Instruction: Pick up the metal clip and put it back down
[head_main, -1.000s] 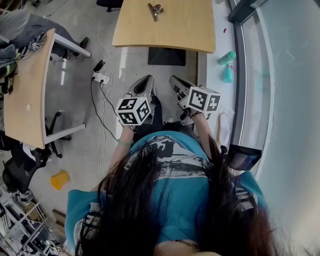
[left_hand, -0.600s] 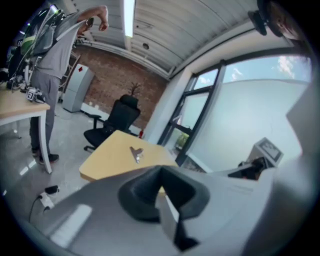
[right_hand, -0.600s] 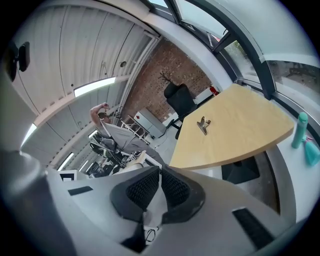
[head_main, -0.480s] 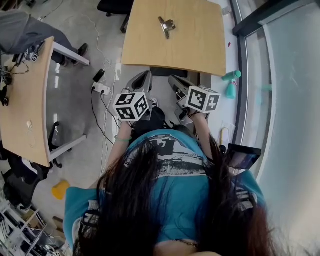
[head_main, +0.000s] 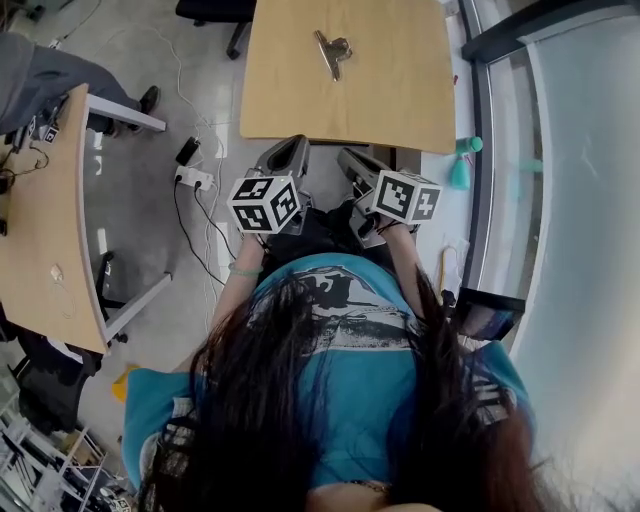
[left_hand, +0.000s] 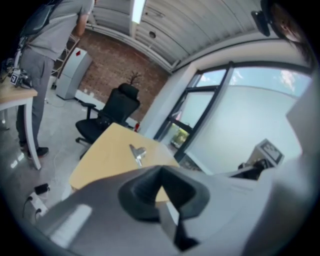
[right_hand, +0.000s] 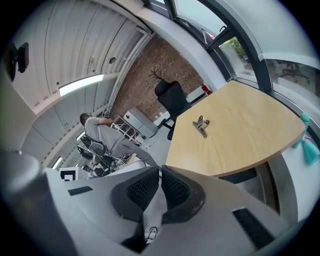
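The metal clip lies alone on the small wooden table ahead of me, near its far middle. Both grippers hover side by side just short of the table's near edge, above the floor and well apart from the clip. My left gripper is shut with nothing in it, and the right gripper also has its pads together and empty. In the left gripper view the clip shows beyond the closed jaws. The right gripper view has the clip on the table past its gripper.
A second wooden desk stands to the left. A power strip with cables lies on the floor between the desks. A black office chair sits behind the table, and a person in grey stands at the left. A glass wall runs along the right.
The table and clip have come lower and nearer in the head view as I step closer. Both grippers now reach almost to its near edge, still shut and empty.
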